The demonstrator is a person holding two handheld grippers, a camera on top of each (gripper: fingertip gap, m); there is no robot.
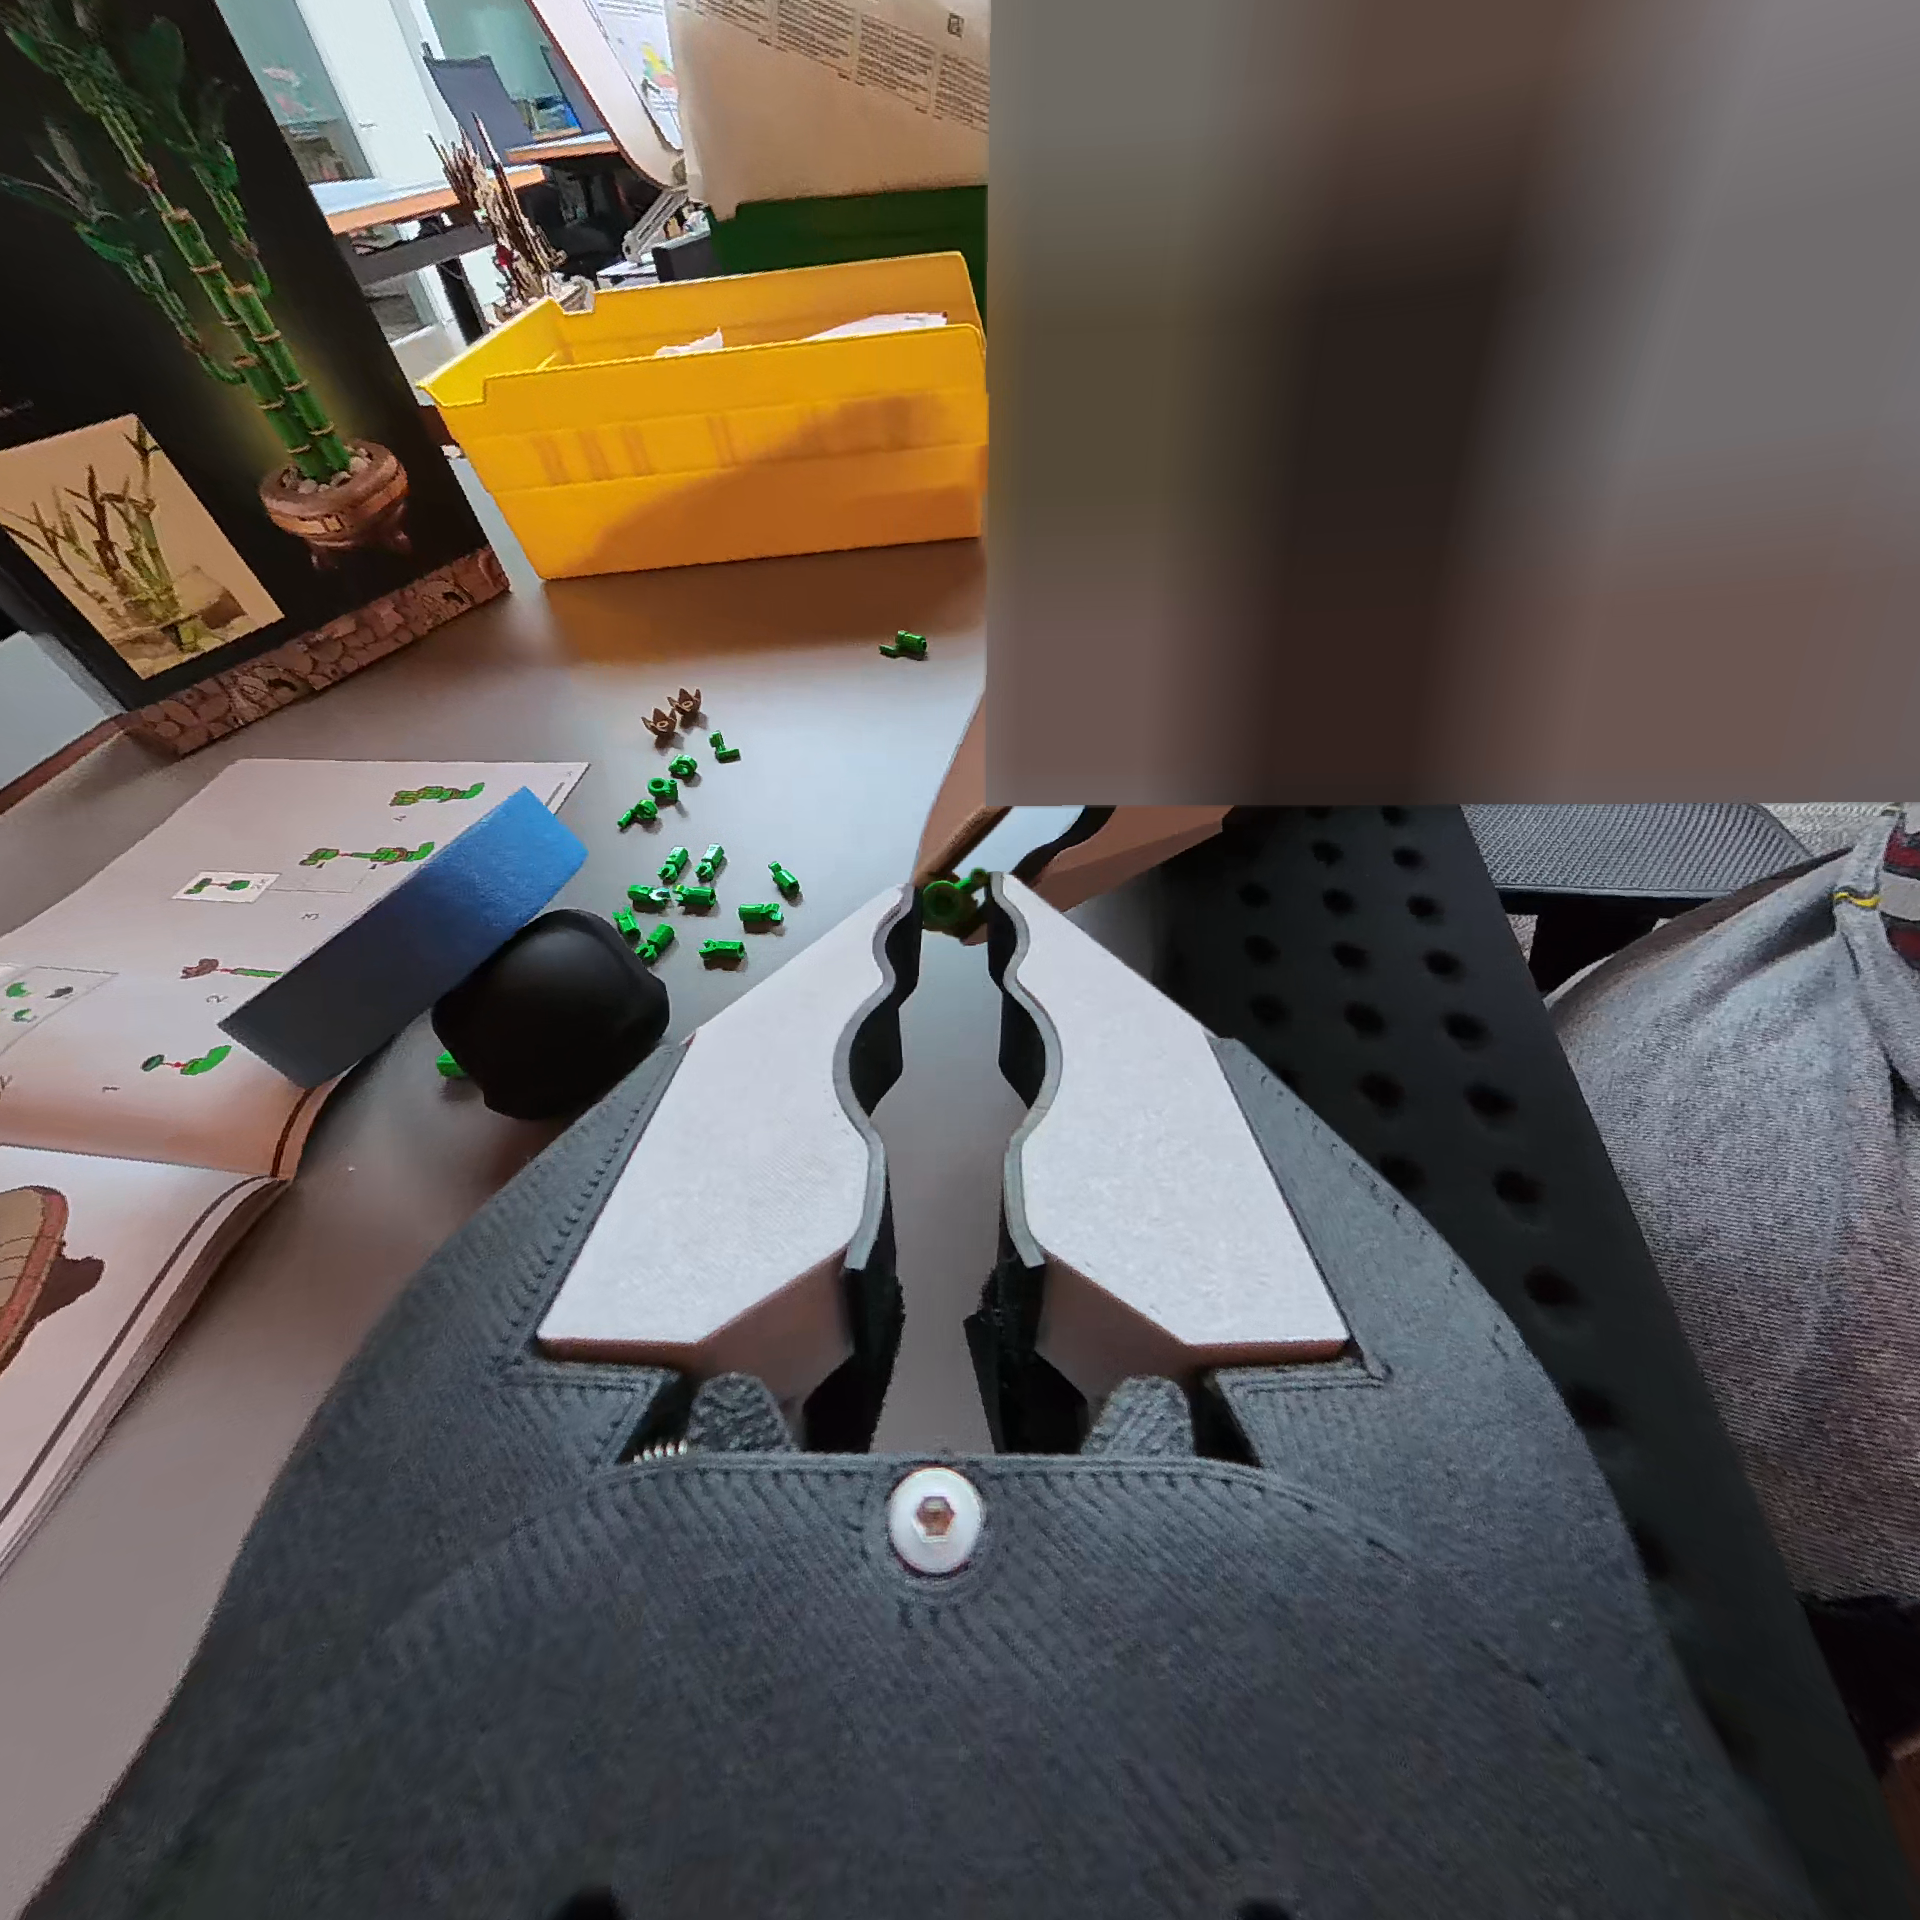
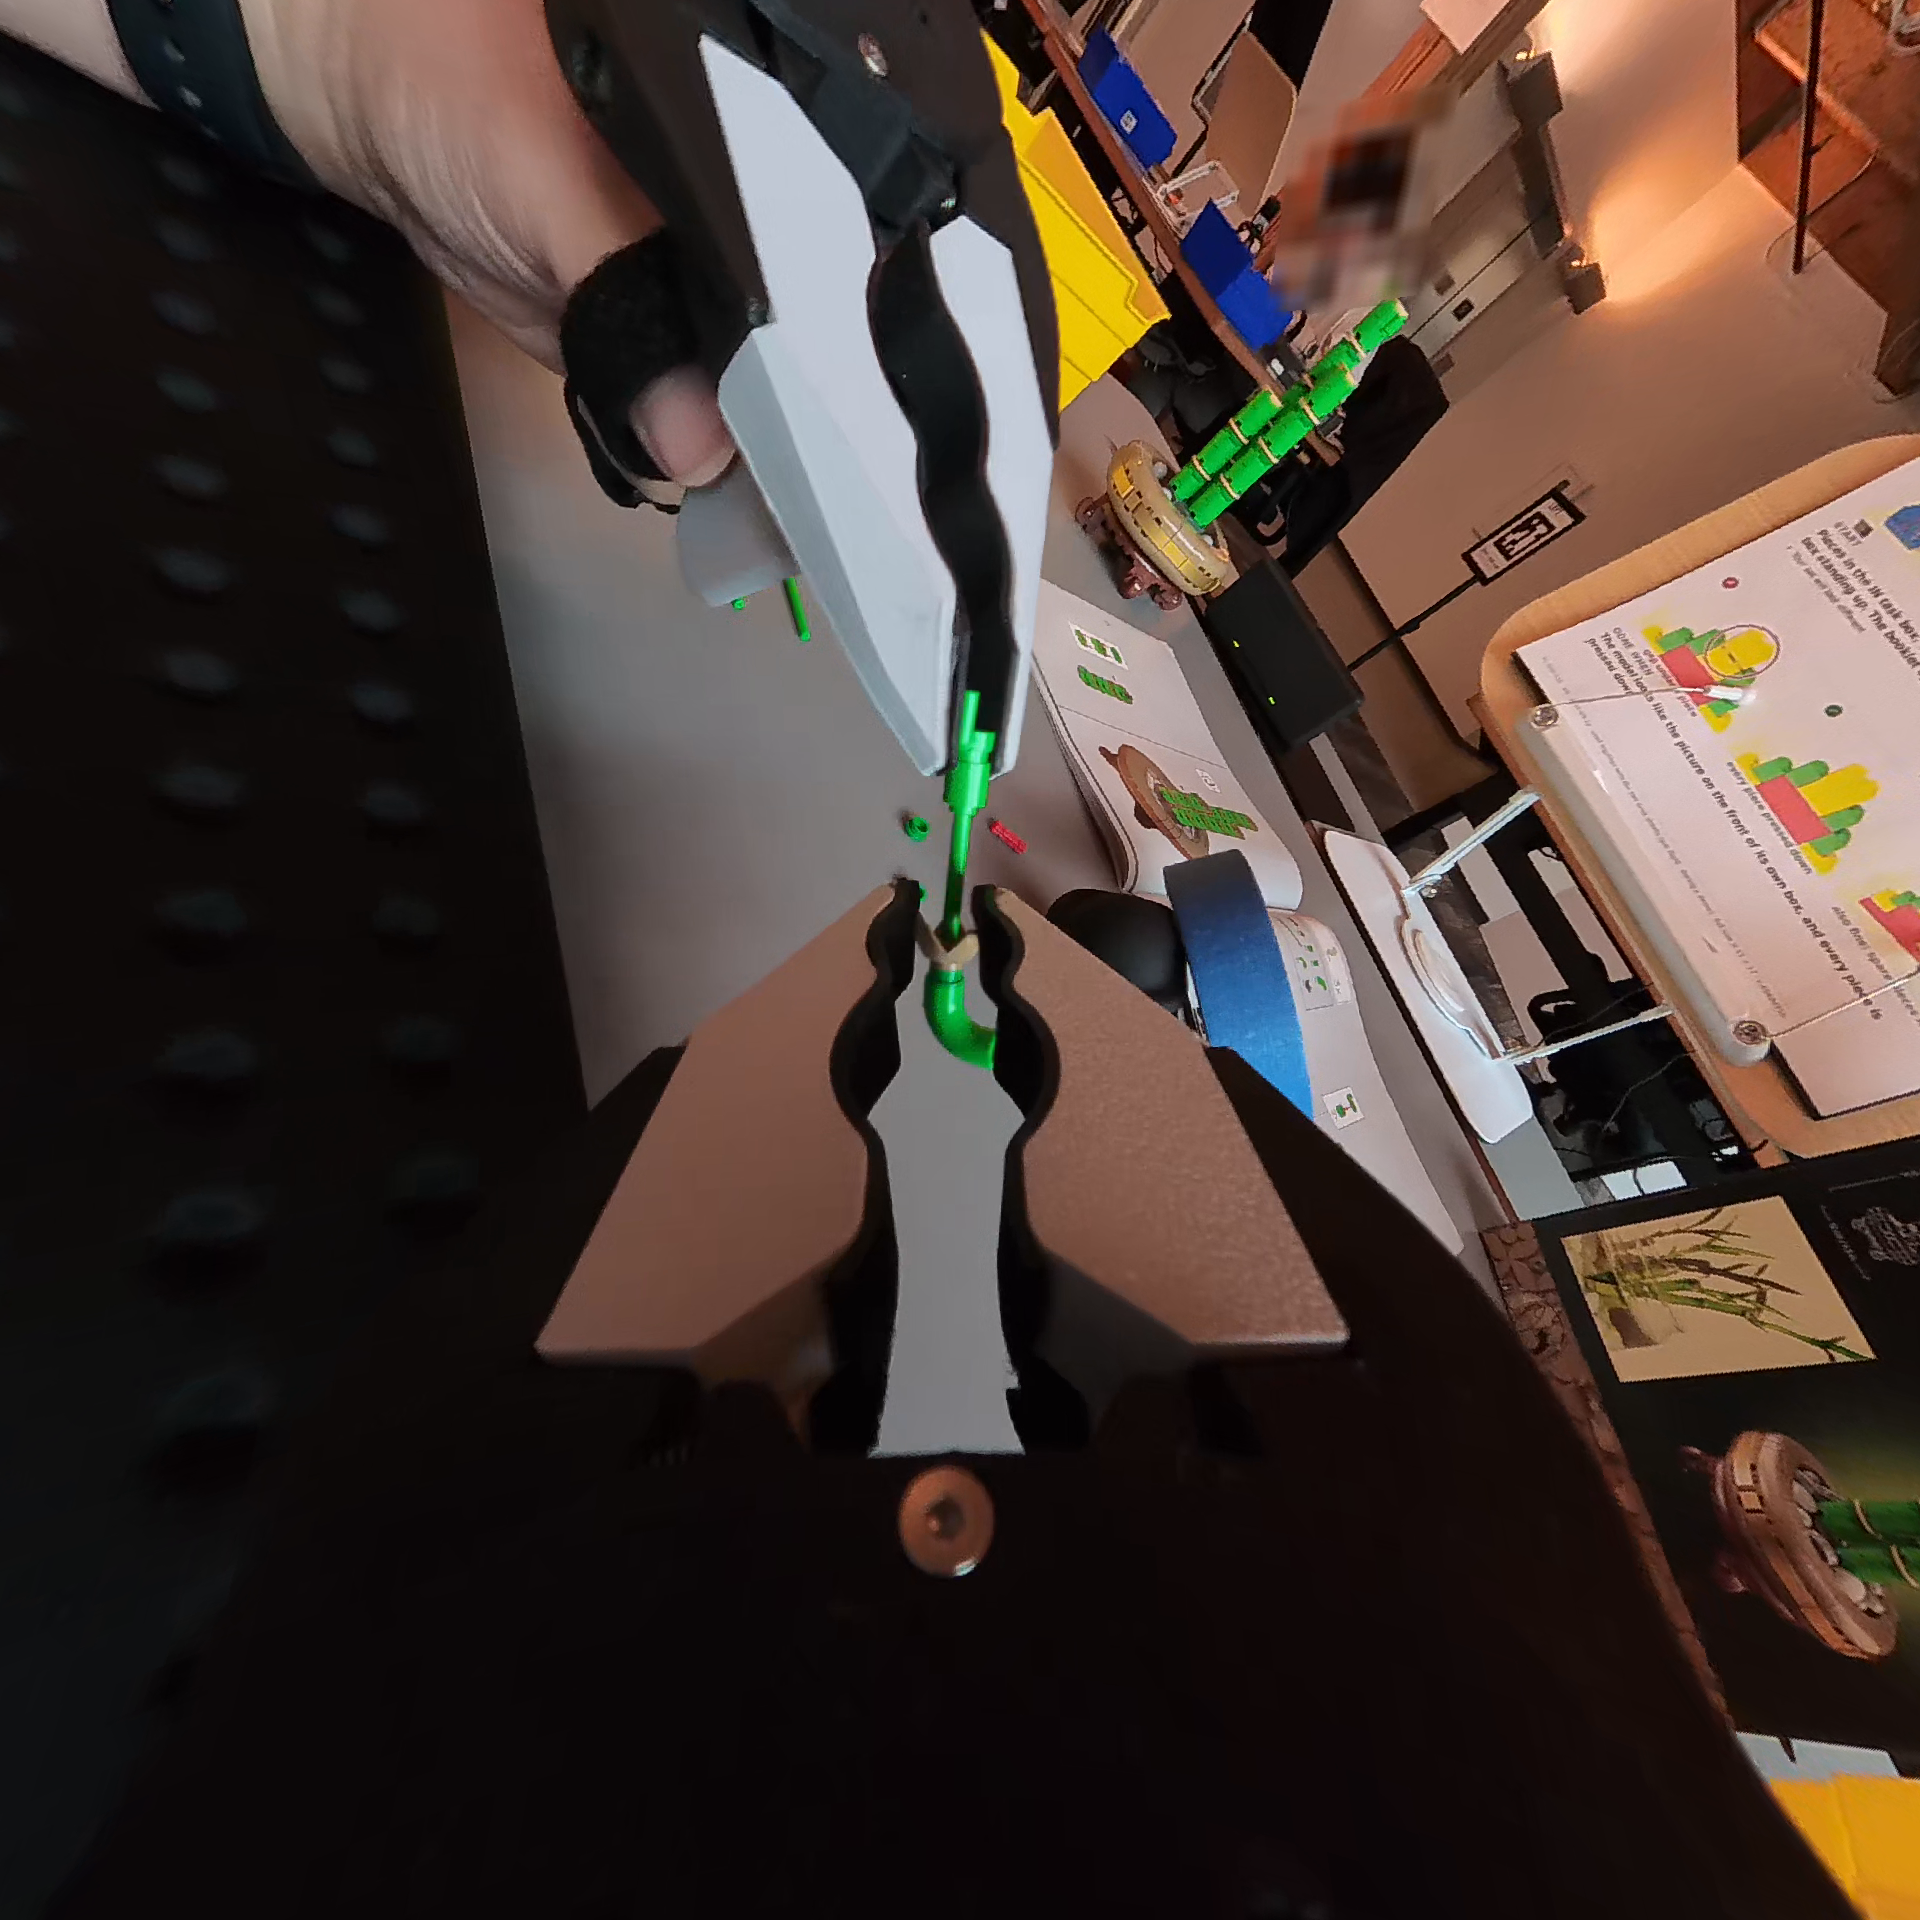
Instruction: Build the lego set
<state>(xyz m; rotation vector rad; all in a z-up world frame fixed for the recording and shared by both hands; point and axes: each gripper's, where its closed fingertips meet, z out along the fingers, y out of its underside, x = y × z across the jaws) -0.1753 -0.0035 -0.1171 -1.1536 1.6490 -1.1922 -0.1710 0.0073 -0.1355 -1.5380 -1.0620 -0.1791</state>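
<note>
My left gripper (image 1: 954, 896) is shut on a small green connector piece (image 1: 948, 902) at its fingertips. In the right wrist view it reaches in from above (image 2: 975, 750), pinching that green connector (image 2: 971, 774). A thin green stem (image 2: 956, 862) runs from the connector down to my right gripper (image 2: 943, 909). My right gripper is shut on the stem's lower end, at a tan ring (image 2: 948, 945) with a bent green elbow (image 2: 961, 1023) behind it. Both are held above the table. The partly built bamboo model (image 2: 1262, 436) stands in its round pot (image 2: 1153, 530) farther off.
Loose green pieces (image 1: 691, 894) and two brown ones (image 1: 673, 715) lie on the table. An open instruction booklet (image 1: 208, 935), a blue tape roll (image 1: 416, 935), a black object (image 1: 551, 1023), a yellow bin (image 1: 727, 447) and the set's box (image 1: 208, 364) stand around. A red piece (image 2: 1006, 834) lies below. The tips of both grippers are at nearly the same place.
</note>
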